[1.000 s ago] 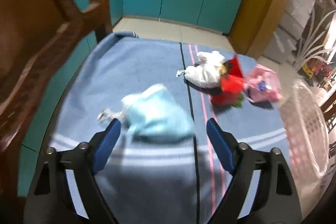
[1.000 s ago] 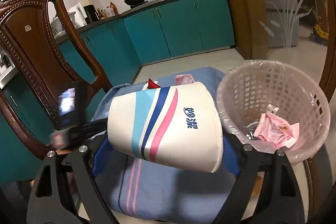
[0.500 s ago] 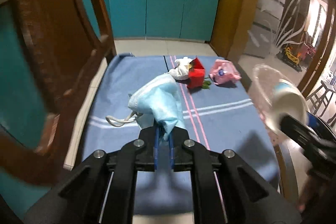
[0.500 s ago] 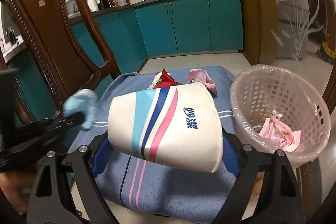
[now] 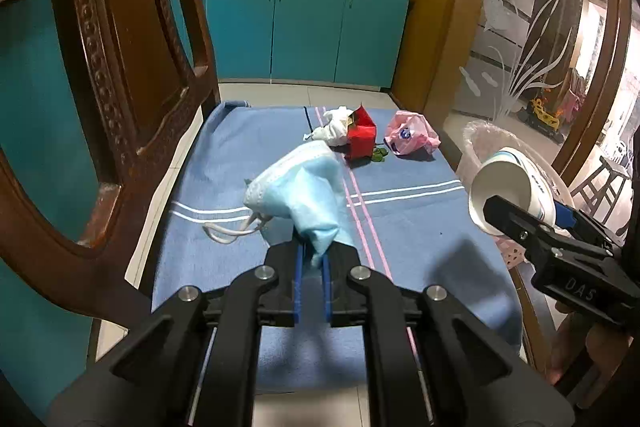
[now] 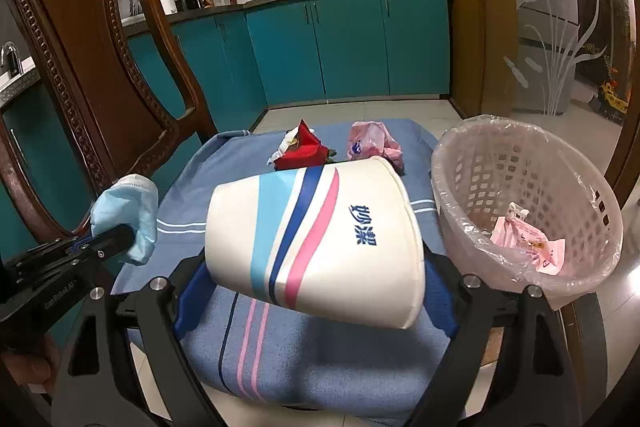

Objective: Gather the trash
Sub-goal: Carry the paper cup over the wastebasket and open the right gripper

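My left gripper [image 5: 311,259] is shut on a light blue face mask [image 5: 304,187], which hangs lifted above the blue striped cloth [image 5: 420,227]; its white ear loops [image 5: 228,231] dangle. The same face mask [image 6: 128,215] shows at the left in the right wrist view. My right gripper [image 6: 316,267] is shut on a white paper cup [image 6: 316,231] with blue and pink stripes, held on its side beside the pink basket [image 6: 560,187]. Farther back on the cloth lie a white wad [image 5: 334,129], a red wrapper [image 5: 360,139] and a pink bag [image 5: 410,137].
The plastic-lined basket holds a pink wrapper [image 6: 528,243]. A carved wooden chair back [image 5: 120,67] stands close at the left. Teal cabinets [image 5: 304,31] run along the back, and a glass partition [image 5: 520,47] is at the right.
My left gripper closed on the face mask and lifted it off the cloth, pulling back and up. The right gripper kept hold of the cup and barely shifted.
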A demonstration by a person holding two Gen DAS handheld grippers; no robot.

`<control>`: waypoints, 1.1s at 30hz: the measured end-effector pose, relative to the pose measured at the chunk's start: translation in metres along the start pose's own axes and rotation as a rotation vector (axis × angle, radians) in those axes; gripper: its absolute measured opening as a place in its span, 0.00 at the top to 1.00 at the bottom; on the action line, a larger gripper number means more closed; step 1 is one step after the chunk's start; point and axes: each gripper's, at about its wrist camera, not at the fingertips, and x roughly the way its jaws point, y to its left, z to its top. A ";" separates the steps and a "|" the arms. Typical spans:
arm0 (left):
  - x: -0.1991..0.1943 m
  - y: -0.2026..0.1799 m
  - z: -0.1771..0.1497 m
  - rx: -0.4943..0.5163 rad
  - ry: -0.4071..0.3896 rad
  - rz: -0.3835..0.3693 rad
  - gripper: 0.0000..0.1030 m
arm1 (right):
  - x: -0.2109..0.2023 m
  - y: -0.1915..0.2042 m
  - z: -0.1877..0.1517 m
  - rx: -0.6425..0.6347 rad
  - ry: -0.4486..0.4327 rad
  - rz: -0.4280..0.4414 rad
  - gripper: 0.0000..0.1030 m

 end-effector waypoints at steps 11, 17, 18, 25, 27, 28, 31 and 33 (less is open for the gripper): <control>-0.002 0.008 -0.001 -0.019 0.006 -0.016 0.92 | 0.006 0.005 -0.003 -0.024 0.009 -0.011 0.17; -0.002 0.008 -0.002 -0.018 0.007 -0.016 0.91 | 0.006 0.004 -0.004 -0.026 0.008 -0.013 0.17; -0.001 0.007 -0.002 -0.018 0.008 -0.016 0.91 | 0.006 0.004 -0.004 -0.026 0.008 -0.013 0.17; 0.003 0.005 -0.003 -0.013 0.017 -0.017 0.91 | 0.006 0.004 -0.004 -0.025 0.009 -0.013 0.17; 0.004 0.004 -0.003 -0.012 0.021 -0.016 0.91 | 0.007 0.005 -0.003 -0.027 0.010 -0.011 0.17; 0.004 0.004 -0.004 -0.012 0.023 -0.016 0.91 | 0.007 0.005 -0.003 -0.027 0.010 -0.012 0.17; 0.005 0.004 -0.003 -0.014 0.024 -0.017 0.91 | 0.006 0.004 -0.003 -0.028 0.006 -0.014 0.17; 0.005 0.004 -0.003 -0.016 0.025 -0.017 0.91 | 0.002 -0.003 0.002 -0.018 -0.023 -0.028 0.17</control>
